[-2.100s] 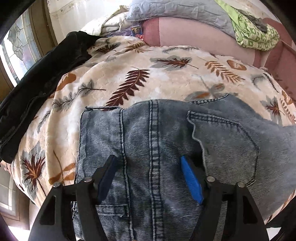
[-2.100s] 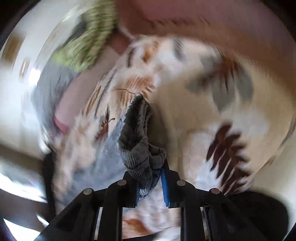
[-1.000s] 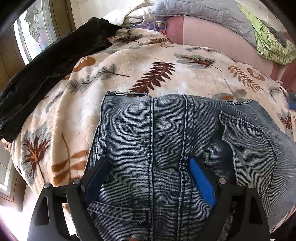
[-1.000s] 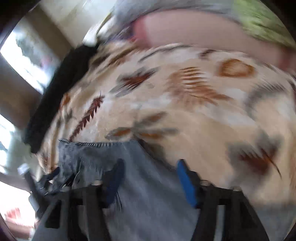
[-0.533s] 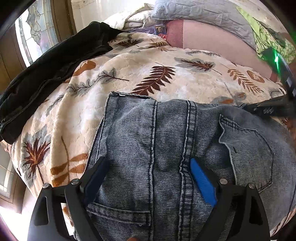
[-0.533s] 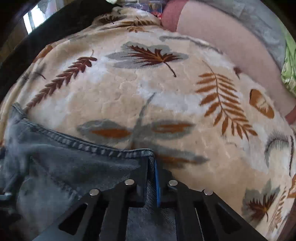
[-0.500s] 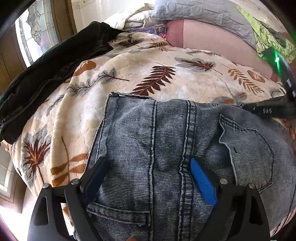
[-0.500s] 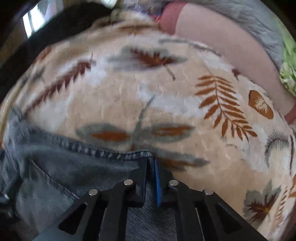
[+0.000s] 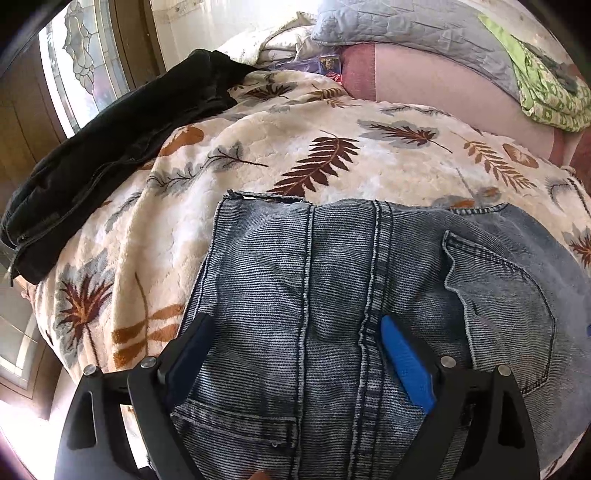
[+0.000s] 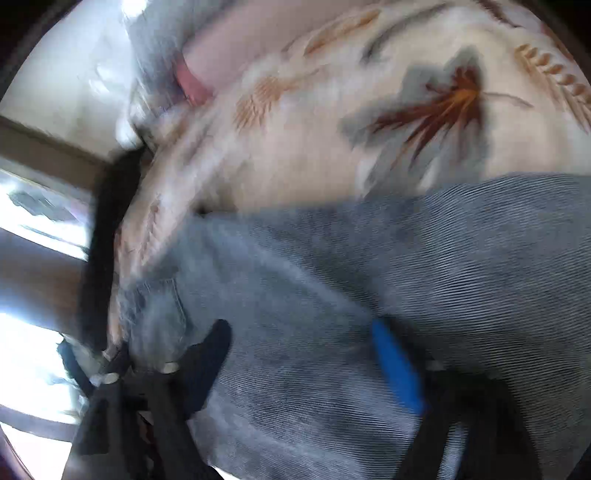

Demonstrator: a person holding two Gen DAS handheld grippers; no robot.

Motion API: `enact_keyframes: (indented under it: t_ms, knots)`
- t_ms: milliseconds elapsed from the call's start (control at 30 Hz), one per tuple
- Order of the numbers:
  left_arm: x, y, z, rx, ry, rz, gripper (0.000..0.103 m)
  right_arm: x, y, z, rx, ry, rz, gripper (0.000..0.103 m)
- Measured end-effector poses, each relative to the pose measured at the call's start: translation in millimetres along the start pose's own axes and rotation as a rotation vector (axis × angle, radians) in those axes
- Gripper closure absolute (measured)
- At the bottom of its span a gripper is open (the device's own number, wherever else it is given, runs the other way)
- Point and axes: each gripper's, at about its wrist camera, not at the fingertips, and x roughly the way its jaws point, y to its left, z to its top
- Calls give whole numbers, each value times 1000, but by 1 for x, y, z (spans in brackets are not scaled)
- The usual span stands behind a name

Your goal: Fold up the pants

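Denim fills the lower frames: the left gripper (image 9: 295, 354) hangs spread wide over the pants (image 9: 332, 295), pinching nothing. In the blurred right view, the right gripper (image 10: 303, 354) seems spread too. Beyond, the leaf-print blanket (image 9: 295, 147) covers the bed; a black garment (image 9: 110, 140) lies upper left.

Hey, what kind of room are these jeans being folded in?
Probably a bedroom at home: the jeans lie on a bed under a leaf-print fleece blanket, with a quilted grey pillow behind and a patterned-glass window at the side.
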Motion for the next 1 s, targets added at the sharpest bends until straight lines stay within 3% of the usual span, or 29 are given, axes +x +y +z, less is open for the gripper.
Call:
enact_keyframes:
  t_ms: [33, 133, 200, 367, 500, 633, 767, 867, 1000]
  knots:
    - [-2, -1, 1, 5, -1, 11, 11, -15, 1, -1, 28, -1, 19, 25]
    - [-17, -4, 5, -3, -26, 49, 11, -71, 4, -18, 12, -122, 87, 25]
    - [-38, -10, 9, -33, -68, 29, 11, -102, -13, -42, 61, -186, 153, 25]
    - [-70, -59, 18, -10, -72, -175, 11, -121, -102, -109, 371, -203, 204, 24]
    - [-79, -128, 15, 80, -45, -308, 11, -133, -148, -125, 525, -269, 231, 24]
    - [-77, -182, 5, 135, 3, -384, 11, -141, -178, -125, 620, -351, 227, 24]
    - [-63, -212, -8, 181, 63, -379, 11, -163, -191, -114, 656, -420, 236, 24]
    - [-46, -224, -20, 221, 126, -340, 11, -167, -196, -113, 680, -422, 251, 24]
    - [-44, -227, -30, 281, 103, -304, 11, -174, -189, -111, 642, -462, 212, 29]
